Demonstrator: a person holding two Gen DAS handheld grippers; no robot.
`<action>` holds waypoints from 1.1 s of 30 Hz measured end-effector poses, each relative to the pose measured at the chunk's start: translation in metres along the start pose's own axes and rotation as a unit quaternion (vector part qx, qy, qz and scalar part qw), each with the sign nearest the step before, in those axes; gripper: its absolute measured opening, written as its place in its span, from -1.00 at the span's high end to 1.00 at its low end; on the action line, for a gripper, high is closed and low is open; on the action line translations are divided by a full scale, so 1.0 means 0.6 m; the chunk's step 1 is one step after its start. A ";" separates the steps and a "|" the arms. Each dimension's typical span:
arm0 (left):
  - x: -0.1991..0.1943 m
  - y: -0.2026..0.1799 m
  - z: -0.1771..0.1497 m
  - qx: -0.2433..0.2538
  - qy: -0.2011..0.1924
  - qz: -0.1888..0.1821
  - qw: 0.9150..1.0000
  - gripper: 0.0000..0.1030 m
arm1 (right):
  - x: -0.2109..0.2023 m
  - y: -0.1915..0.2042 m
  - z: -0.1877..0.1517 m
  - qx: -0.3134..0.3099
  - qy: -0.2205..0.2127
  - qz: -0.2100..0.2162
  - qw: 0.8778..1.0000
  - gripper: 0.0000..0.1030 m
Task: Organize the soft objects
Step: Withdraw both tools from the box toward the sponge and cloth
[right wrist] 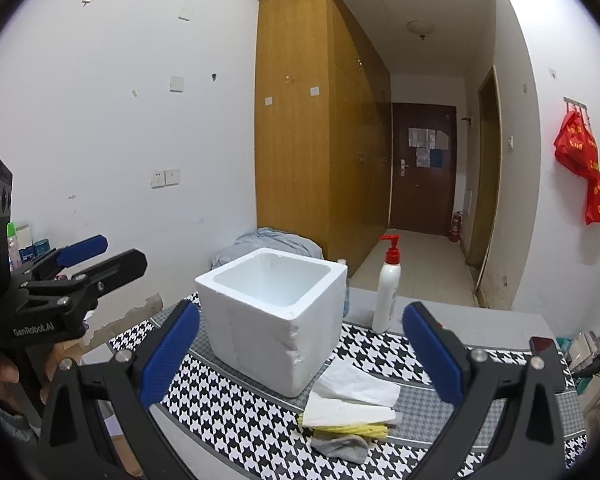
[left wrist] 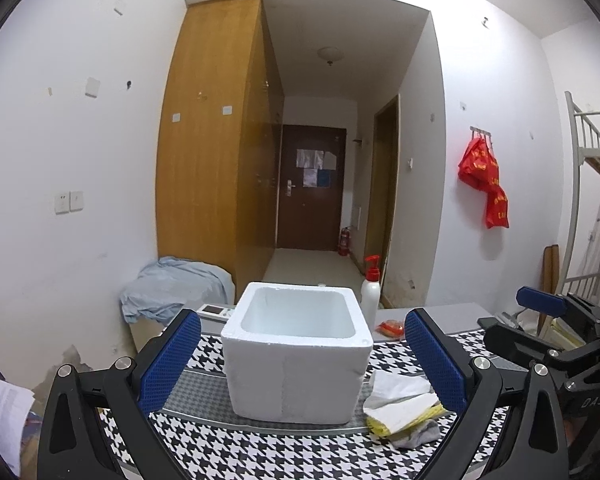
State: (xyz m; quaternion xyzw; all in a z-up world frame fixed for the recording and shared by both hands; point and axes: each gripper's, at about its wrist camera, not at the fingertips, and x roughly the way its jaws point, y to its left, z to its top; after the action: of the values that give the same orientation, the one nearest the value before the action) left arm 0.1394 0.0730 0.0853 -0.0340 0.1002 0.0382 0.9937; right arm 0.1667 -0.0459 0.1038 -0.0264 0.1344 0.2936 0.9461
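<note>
A white foam box [left wrist: 298, 356] [right wrist: 274, 316] stands open-topped and empty on the houndstooth tablecloth [left wrist: 260, 452] [right wrist: 228, 404]. To its right lies a small heap of soft things: white tissue [left wrist: 398, 390] [right wrist: 356, 390], a yellow cloth [left wrist: 384, 424] [right wrist: 356, 430] and a grey sock [left wrist: 418, 434] [right wrist: 340, 448]. My left gripper [left wrist: 302, 356] is open, its blue pads either side of the box and short of it. My right gripper [right wrist: 300, 354] is open too, above the heap's near side. Neither holds anything.
A white pump bottle [left wrist: 370, 294] [right wrist: 388, 284] with a red top stands behind the box. A small red packet [left wrist: 392, 327] lies near it, and a remote [left wrist: 216, 312] at the back left. A blue cloth bundle [left wrist: 172, 292] sits beyond the table.
</note>
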 end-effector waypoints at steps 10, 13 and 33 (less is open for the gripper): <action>0.007 0.029 -0.015 0.008 0.004 -0.016 1.000 -0.98 | 0.001 0.021 -0.019 0.032 -0.003 -0.035 0.999 -0.99; 0.010 0.036 -0.016 0.008 0.010 -0.031 0.999 -0.98 | -0.005 0.028 -0.022 0.040 -0.006 -0.036 0.999 -0.99; 0.043 -0.010 -0.102 0.014 0.023 -0.035 0.999 -0.98 | -0.005 -0.035 -0.106 0.062 0.017 -0.077 0.995 -0.99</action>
State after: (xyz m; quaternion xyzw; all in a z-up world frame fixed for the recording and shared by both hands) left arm 0.1530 0.0640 0.0207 -0.0242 0.1226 0.0014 0.9922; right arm 0.1609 -0.0732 0.0429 0.0170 0.1658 0.2103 0.9633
